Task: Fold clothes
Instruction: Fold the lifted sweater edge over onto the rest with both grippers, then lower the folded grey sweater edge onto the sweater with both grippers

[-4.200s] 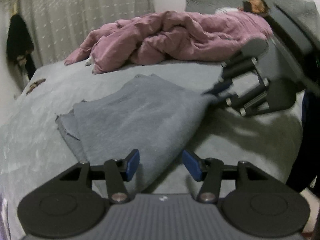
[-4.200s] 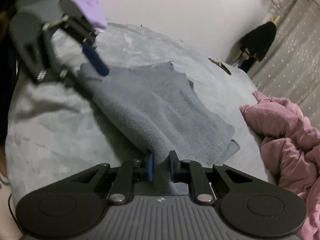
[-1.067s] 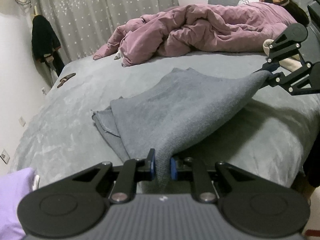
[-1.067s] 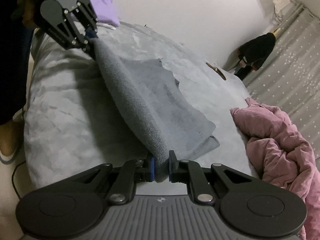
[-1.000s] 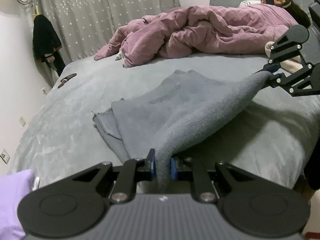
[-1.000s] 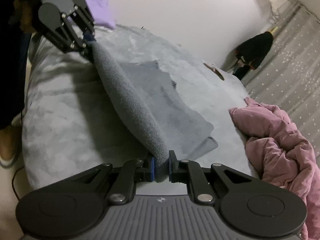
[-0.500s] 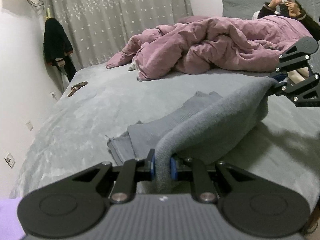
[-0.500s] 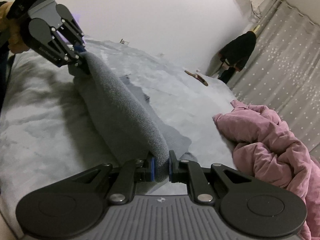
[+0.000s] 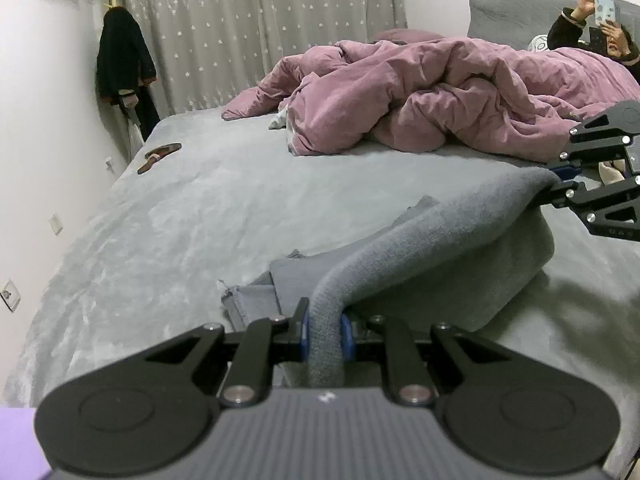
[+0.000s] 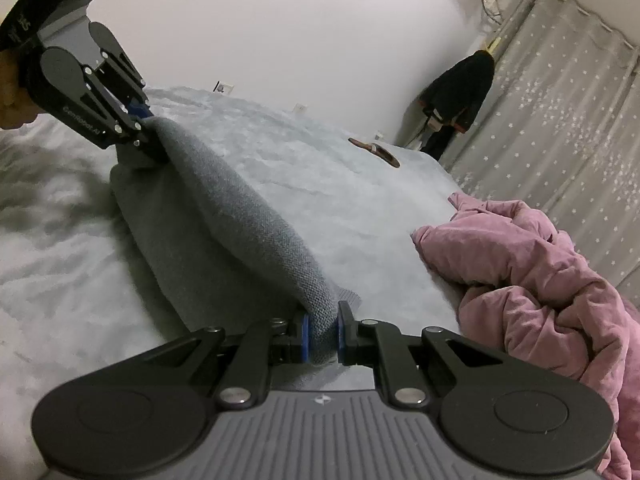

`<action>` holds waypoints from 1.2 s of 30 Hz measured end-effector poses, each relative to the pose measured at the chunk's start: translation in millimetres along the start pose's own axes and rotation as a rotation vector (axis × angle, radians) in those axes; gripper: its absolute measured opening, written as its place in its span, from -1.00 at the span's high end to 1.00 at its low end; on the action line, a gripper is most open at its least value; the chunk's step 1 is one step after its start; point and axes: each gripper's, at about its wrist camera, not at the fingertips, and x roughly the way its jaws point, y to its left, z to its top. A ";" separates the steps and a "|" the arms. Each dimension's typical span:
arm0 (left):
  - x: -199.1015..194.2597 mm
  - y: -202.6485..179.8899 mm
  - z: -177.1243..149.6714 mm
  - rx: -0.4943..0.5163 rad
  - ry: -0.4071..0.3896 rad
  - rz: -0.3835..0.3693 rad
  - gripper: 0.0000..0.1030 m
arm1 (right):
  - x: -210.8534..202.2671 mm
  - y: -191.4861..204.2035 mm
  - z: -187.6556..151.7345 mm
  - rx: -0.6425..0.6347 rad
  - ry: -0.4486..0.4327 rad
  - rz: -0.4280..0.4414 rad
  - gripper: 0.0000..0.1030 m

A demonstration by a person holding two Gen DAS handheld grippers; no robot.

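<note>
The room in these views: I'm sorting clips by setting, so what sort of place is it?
Most likely a home bedroom. A wide bed with a grey cover fills the views, a rumpled pink duvet lies on it, and a star-patterned curtain hangs behind. A dark coat hangs in the corner.

Grey knitted garment (image 9: 460, 240) doubled over, its fold raised above the bed

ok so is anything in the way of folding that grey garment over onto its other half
Nothing visible. Both the left gripper and right gripper are shut on the grey garment; its lower layer lies bare, and the pink duvet sits well beyond.
</note>
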 end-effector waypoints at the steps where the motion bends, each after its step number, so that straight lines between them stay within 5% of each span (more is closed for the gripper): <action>1: 1.5 3.3 1.6 -0.005 -0.001 -0.007 0.72 | 1.8 -1.5 0.3 0.004 0.002 0.000 0.77; 28: 81.9 41.8 38.5 -0.109 0.086 -0.050 0.68 | 72.1 -45.9 1.1 0.228 0.123 0.066 0.76; 36: 101.0 51.5 36.4 -0.179 0.119 -0.073 0.53 | 83.5 -50.3 -4.3 0.300 0.151 0.087 0.74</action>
